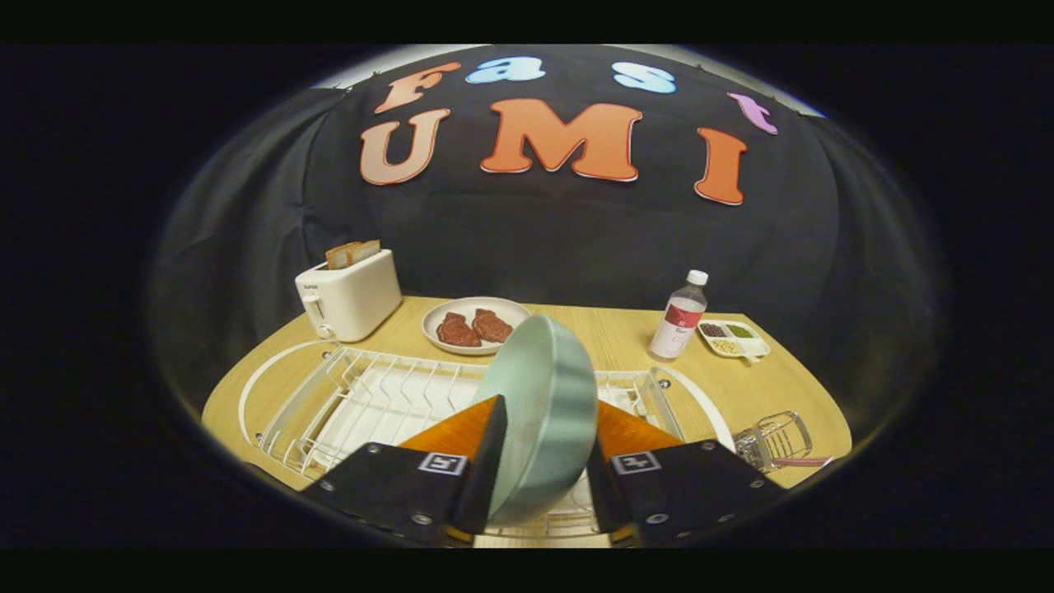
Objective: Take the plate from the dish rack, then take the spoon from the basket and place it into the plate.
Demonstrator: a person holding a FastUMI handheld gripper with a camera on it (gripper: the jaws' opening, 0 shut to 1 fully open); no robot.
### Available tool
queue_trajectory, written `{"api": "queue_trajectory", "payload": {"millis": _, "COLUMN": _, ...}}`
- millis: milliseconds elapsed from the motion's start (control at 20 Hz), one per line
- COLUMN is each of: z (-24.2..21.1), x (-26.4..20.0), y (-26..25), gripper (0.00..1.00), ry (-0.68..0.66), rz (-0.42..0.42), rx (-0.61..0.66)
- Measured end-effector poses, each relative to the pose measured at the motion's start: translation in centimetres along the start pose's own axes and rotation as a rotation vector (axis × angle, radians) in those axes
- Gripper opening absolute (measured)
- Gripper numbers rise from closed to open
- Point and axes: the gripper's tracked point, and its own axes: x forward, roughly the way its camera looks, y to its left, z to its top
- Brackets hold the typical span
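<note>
A black cloth wall closes off the far side of the booth, and below it a pale wooden table [626, 329] carries everything I am working with. My gripper [539, 461] has its jaws drawn in on the pale green plate [539, 412], one finger pressing on each face, so the plate stands on edge between them, its rim running from near to far and leaning a little to the right. It looks lifted clear of the white wire dish rack [370, 395], which spreads beneath and to the left of the fingers with its slots bare. Near right of the fingers, just off the rack's corner, sits the small wire basket [774, 441]; something reddish pokes from it, perhaps the spoon's handle, but I cannot tell for sure. So the next target lies to my right and close, while the plate first needs a flat spot on the table, which I judge means turning it from upright to level. Farther off, a white plate of meat [473, 325] sits beyond the rack, a toaster [350, 301] far left, a bottle [679, 321] and a small condiment tray [733, 338] far right.
</note>
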Motion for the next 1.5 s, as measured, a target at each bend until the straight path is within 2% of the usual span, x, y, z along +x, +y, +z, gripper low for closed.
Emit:
{"api": "queue_trajectory", "payload": {"millis": 200, "z": 0.1, "x": -0.4, "y": -0.7, "gripper": 0.38, "ry": 0.05, "rz": -0.069, "rx": 0.048}}
{"api": "queue_trajectory", "payload": {"millis": 300, "z": 1.1, "x": -0.6, "y": -0.8, "gripper": 0.32, "ry": 0.048, "rz": -0.076, "rx": 0.076}}
{"api": "queue_trajectory", "payload": {"millis": 550, "z": 4.7, "x": -2.3, "y": -1.2, "gripper": 0.27, "ry": -0.046, "rz": -0.164, "rx": -0.071}}
{"api": "queue_trajectory", "payload": {"millis": 1000, "z": 5.6, "x": -7.6, "y": -1.3, "gripper": 0.27, "ry": -0.107, "rz": -0.075, "rx": 0.028}}
{"api": "queue_trajectory", "payload": {"millis": 1250, "z": 3.4, "x": -11.2, "y": -2.3, "gripper": 0.27, "ry": -0.105, "rz": 0.019, "rx": 0.155}}
{"api": "queue_trajectory", "payload": {"millis": 1500, "z": -0.9, "x": -14.3, "y": -3.3, "gripper": 0.27, "ry": -0.073, "rz": 0.138, "rx": 0.323}}
